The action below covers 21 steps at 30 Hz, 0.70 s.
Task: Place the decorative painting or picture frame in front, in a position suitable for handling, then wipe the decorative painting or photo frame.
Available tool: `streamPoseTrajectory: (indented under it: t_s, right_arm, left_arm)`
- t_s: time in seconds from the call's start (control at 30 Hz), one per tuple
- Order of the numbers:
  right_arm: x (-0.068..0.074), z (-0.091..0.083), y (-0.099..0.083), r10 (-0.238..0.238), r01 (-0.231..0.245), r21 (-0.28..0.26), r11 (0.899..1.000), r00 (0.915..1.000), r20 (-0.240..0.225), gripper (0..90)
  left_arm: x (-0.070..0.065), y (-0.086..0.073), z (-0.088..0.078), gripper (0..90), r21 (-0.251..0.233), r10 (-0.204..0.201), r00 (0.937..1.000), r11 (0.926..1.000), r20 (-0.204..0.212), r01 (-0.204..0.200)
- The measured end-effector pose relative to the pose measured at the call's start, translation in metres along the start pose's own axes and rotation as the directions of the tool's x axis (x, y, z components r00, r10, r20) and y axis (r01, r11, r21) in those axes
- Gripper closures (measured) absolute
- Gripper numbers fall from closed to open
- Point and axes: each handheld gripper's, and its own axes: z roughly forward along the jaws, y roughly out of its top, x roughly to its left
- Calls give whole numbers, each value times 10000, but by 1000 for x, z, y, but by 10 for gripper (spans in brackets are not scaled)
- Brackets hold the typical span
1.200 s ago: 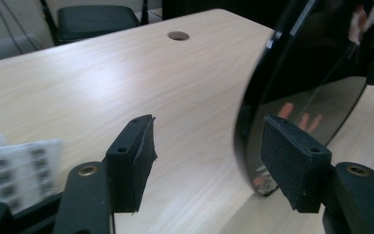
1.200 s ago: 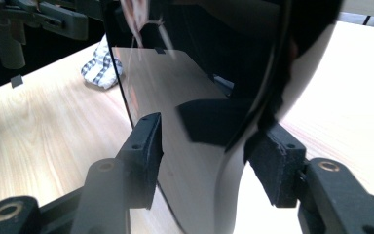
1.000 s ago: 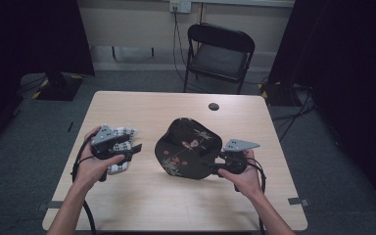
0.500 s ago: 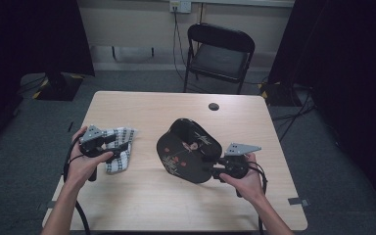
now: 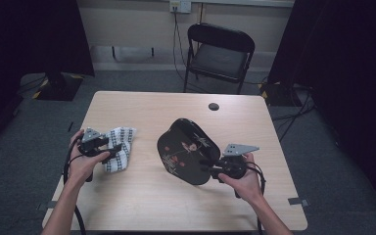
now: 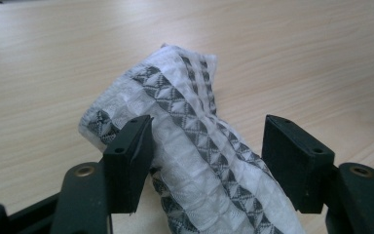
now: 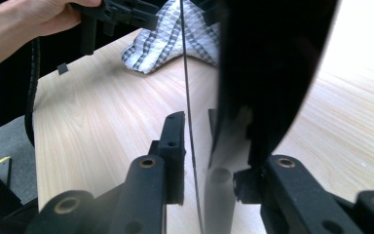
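Gripping a glossy black oval tray (image 5: 186, 149), right claw (image 5: 206, 166); waffle-textured cloth (image 5: 118, 152) nearby.

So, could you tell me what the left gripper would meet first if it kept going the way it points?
The cloth: it already lies between the open jaws of the left gripper, touching one pad. Straight on, the jaws would slide along it; beyond it is bare table.

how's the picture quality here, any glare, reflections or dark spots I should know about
High view: room edges fall into deep shadow, the table evenly lit. Left gripper view: sharp on the checked cloth, far wood soft. Right gripper view: the glossy black tray mirrors the jaws, and the wood at top right is washed out by glare.
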Motion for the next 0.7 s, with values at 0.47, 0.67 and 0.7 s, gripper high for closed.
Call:
streamPoseTrajectory:
  t_s: [0.47,0.67,0.7]
  right_arm:
    - [4,2,1,-108,109,-97,9999,9998,168,595]
    - [2,-1,1,-25,32,-273,9996,9996,271,577]
    - [2,-1,1,-25,32,-273,9996,9996,271,577]
  left_arm:
    - [1,-18,24,330,995,-60,10000,9950,51,55]
    - [0,-25,26,248,1419,-514,9984,9887,233,476]
    - [0,-25,26,248,1429,-500,9985,9887,228,463]
